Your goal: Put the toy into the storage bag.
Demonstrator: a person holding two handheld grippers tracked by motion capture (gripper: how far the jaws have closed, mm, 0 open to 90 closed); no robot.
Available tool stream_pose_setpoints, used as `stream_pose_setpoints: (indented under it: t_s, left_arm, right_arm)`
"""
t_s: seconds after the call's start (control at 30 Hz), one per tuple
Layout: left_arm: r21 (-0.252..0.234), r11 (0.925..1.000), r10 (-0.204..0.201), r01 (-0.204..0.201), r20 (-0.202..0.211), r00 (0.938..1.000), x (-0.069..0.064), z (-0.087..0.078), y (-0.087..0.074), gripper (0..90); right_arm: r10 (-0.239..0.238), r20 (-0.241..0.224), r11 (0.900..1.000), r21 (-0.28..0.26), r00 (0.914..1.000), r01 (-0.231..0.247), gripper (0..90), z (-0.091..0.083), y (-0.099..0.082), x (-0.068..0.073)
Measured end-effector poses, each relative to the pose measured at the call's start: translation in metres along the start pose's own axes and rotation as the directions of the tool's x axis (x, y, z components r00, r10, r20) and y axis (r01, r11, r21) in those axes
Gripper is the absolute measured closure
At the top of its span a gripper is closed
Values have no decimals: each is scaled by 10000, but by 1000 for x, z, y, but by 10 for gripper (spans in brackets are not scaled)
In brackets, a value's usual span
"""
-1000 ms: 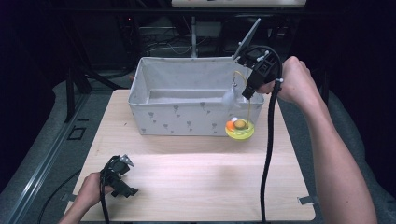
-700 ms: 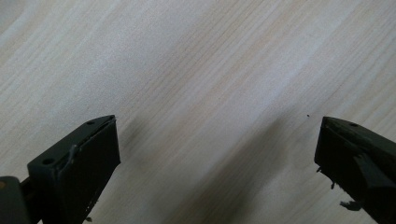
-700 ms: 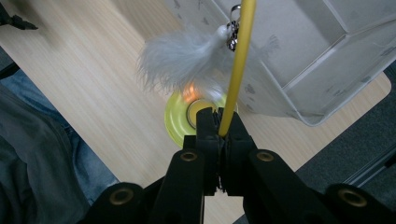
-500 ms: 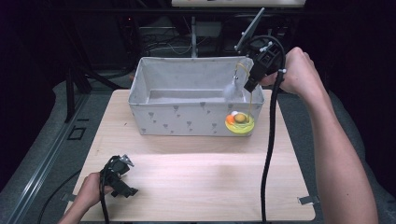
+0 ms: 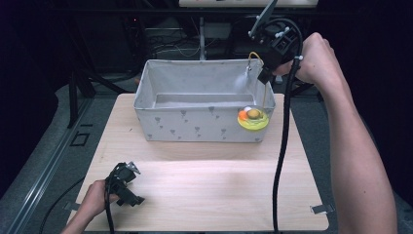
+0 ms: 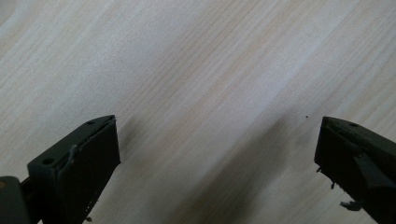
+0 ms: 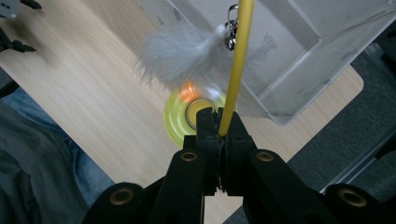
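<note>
The cat wand, grey feather dangling, hangs above the table beside the empty fabric bin, pinched in the raised right tool. The left tool rests spread on the table.

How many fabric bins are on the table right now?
1. The grey fabric bin stands at the table's far edge, beside the yellow feather toy that the right gripper holds by its stem.

From above the near edge we look forward and down over the whole table. Our left gripper view sits close over bare wood; the right one looks down from higher, seemingly sharing the bin with the high view.
</note>
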State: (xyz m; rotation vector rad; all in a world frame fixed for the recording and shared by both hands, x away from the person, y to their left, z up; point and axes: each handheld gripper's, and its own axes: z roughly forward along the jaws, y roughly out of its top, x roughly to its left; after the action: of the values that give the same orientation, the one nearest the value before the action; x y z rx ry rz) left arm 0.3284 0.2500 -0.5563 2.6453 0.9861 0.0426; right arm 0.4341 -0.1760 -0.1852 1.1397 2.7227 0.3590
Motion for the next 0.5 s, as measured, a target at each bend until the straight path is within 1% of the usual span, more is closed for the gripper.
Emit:
stream_pose_setpoints:
  t_s: [0.07, 0.17, 0.2, 0.23, 0.27, 0.37, 0.5]
  left_arm:
    - [29, 10000, 13, -13, 0, 10000, 0, 0, 0, 1]
    - [19, 10000, 14, -14, -27, 10000, 0, 0, 0, 1]
    - [35, 10000, 16, -16, -18, 10000, 0, -1, 0, 1]
    - [32, 10000, 26, -26, -9, 10000, 0, -1, -1, 1]
    - [21, 10000, 30, -30, -17, 10000, 0, -1, -1, 1]
    - [28, 10000, 41, -41, 3, 10000, 0, -1, -1, 1]
    - [13, 10000, 5, -5, 31, 10000, 0, -1, -1, 1]
  right_arm:
    - [69, 27, 10000, -71, 10000, -69, 884, -3, 1, 0]
    - [68, 190, 9999, -149, 9998, -66, 884, -6, 5, -1]
    - [173, 205, 9997, -158, 9996, -170, 884, -7, 7, -2]
    - [181, 260, 9997, -178, 9995, -176, 885, -8, 9, -2]
    - [131, 284, 9998, -176, 9995, -126, 885, -8, 11, -3]
    - [186, 290, 9997, -160, 9994, -181, 885, -10, 17, -5]
    - [364, 375, 9990, -255, 9986, -355, 885, -14, 24, -8]
